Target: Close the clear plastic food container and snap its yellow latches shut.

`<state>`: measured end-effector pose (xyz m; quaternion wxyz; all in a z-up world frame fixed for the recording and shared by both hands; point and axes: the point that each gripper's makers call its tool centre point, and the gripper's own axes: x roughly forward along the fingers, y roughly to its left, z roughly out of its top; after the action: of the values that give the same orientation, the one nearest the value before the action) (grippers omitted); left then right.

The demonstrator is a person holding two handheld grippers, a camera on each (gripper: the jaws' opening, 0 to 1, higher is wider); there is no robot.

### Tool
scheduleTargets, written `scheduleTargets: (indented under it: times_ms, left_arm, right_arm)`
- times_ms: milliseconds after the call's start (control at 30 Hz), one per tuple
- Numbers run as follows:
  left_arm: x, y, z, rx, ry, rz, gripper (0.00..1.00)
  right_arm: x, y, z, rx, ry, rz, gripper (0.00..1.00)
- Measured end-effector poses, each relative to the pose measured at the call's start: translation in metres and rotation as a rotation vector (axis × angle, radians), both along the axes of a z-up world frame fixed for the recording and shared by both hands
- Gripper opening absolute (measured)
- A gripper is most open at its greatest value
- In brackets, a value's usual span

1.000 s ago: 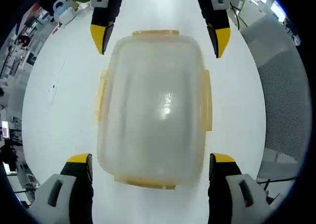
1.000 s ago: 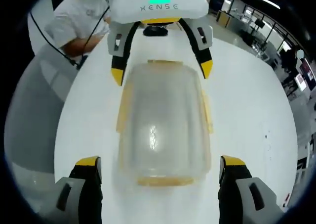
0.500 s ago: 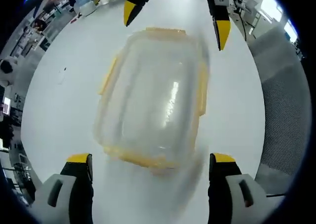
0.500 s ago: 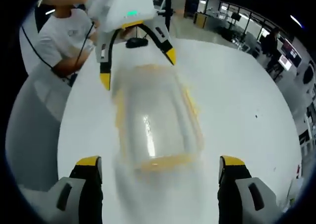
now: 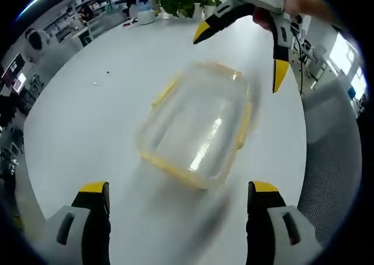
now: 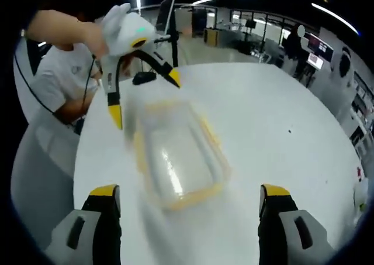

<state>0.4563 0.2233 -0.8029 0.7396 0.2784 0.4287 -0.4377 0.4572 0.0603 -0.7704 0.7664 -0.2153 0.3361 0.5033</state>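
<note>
Left gripper view: container point(image 5: 196, 127) sitting on the white table point(image 5: 87, 119), out ahead of the left gripper point(image 5: 177, 196) and well clear of both jaw tips. Jaws spread wide, nothing held. Right gripper point(image 5: 248, 45) hanging just past the far end of the box, also wide open and empty.

Right gripper view, same story flipped: box point(image 6: 175, 157) ahead of the right gripper point(image 6: 190, 196), left gripper point(image 6: 143, 83) hovering off its far end beside a person's hand point(image 6: 93, 37).

Lid looks to be on already, yellow latches point(image 5: 242, 130) running along the edges, but too much blur to say which are snapped and which are still flared out. Can't tell if the lid is seated all the way round either.

Risks from here, just guessing:
- Light box on a slick tabletop, so pushing one latch without bracing the opposite side probably just skates it away.
- Pressing a latch over a half-seated lid could pop a corner up.
- Coming in fast from this far out, easy to clip the rim instead of the latch.
</note>
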Motion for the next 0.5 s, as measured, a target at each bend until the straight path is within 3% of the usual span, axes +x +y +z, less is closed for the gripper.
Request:
scheduleTargets:
  times_ms: [267, 500]
  left_arm:
    - [-0.010, 0.008, -0.001, -0.069, 0.000, 0.086, 0.99]
    - [-0.017, 0.017, 0.000, -0.168, 0.028, 0.218, 0.99]
  right_arm:
    - [-0.005, -0.006, 0.007, 0.076, 0.009, -0.081, 1.00]
    - [-0.011, -0.012, 0.013, 0.161, 0.010, -0.169, 1.00]
